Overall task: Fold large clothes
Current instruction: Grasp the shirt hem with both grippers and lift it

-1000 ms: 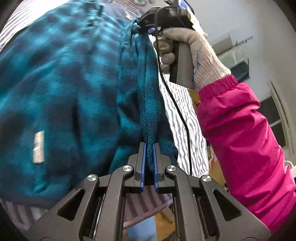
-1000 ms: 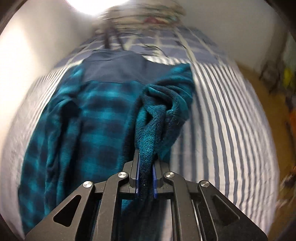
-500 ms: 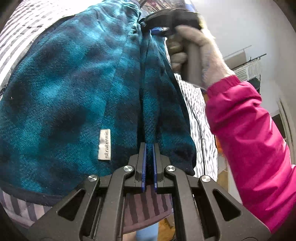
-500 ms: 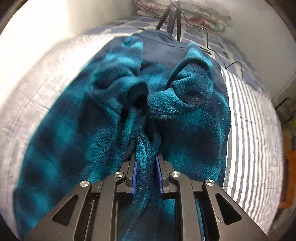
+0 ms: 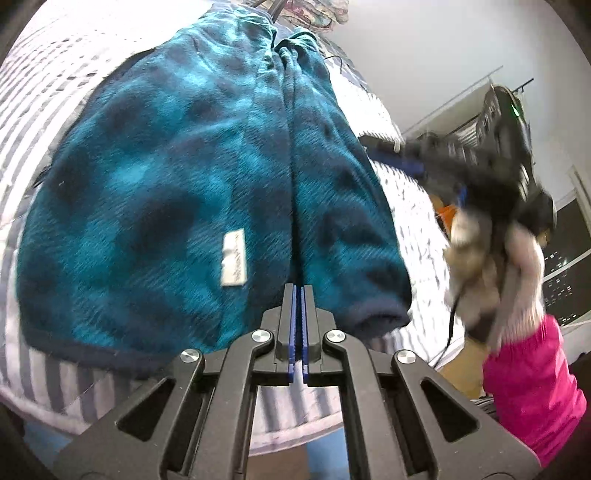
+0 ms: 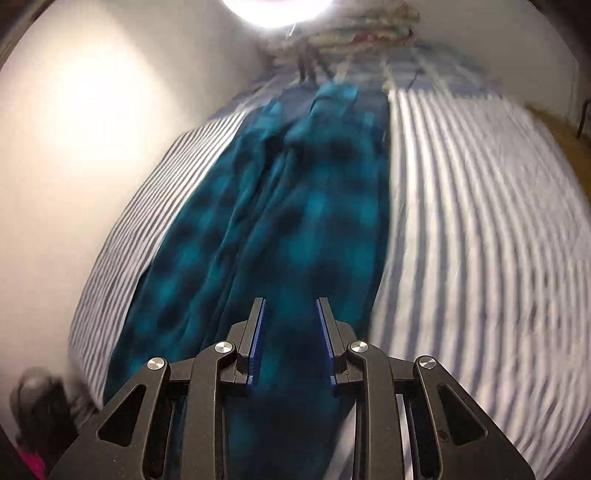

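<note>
The teal plaid fleece garment (image 5: 177, 192) lies lengthwise on the striped bed (image 6: 480, 229), folded in along a centre seam running from six toward twelve o'clock, seemingly to narrow it for the next fold; the left claw (image 5: 298, 314) is pressed together at the near hem, whether pinching any fleece I cannot tell, probably pinning that edge; the right claw (image 6: 290, 332), hovering over the fabric, has just been opening and stands spread with nothing pinched, so that side looks released; in the left view it sits blurred at three o'clock in a gloved hand (image 5: 491, 266) with a pink sleeve (image 5: 532, 384); pale walls, a bright lamp (image 6: 277, 9) and piled bedding (image 6: 365, 35) at twelve o'clock.
</note>
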Demonstrator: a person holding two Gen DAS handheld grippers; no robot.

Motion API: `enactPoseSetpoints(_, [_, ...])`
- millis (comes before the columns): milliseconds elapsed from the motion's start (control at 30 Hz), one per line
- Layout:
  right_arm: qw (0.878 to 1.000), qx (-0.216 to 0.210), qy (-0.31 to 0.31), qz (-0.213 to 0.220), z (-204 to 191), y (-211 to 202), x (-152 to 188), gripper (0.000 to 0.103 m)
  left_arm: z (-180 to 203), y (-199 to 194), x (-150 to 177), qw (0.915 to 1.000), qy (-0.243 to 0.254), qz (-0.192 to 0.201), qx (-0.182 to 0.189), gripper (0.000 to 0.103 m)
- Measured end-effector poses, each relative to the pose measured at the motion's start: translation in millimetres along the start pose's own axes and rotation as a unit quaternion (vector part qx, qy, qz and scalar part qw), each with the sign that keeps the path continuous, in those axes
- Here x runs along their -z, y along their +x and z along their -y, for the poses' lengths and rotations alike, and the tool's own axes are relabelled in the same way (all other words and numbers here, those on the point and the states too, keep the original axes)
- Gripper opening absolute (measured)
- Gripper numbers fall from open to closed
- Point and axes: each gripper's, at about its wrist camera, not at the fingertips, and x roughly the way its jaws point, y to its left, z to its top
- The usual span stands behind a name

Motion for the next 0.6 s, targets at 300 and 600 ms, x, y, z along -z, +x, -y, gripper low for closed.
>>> enactPoseSetpoints(300, [0.995, 0.032, -0.084, -0.035, -57.0, 19.0, 67.2, 0.025, -8.6, -61.7, 10.2, 0.9989, 0.042, 0.022, 0.0, 0.002])
enactPoseSetpoints(600, [1.0, 0.019, 0.01, 0.018, -23.1, -50.5, 93.9, 0.053, -84.2, -101.6, -31.3, 0.9953, -0.038, 0.064, -0.061, 0.064])
